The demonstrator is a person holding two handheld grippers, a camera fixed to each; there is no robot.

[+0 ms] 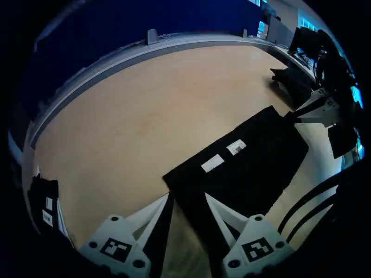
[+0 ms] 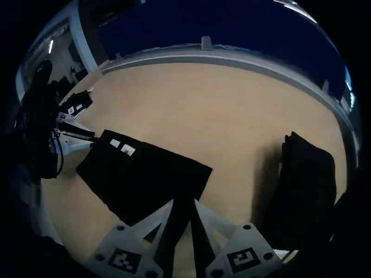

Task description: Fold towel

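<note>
- Black towel [image 1: 250,171] lies flat on the wood counter [image 1: 139,116], toward its near edge, well off the far edge.
- White labels [image 1: 213,163] sit by one long edge of the towel; each gripper has an end of that edge.
- L gripper [image 1: 184,197] looks clamped on one corner, R gripper [image 2: 185,201] on the other. Prob. so the edge lifts level & carries over to the opp. edge w/o sagging.
- Dark folded pile [image 2: 306,185] sits toward the counter's right edge, apart from the towel. Likely finished ones, kept out of the way.
</note>
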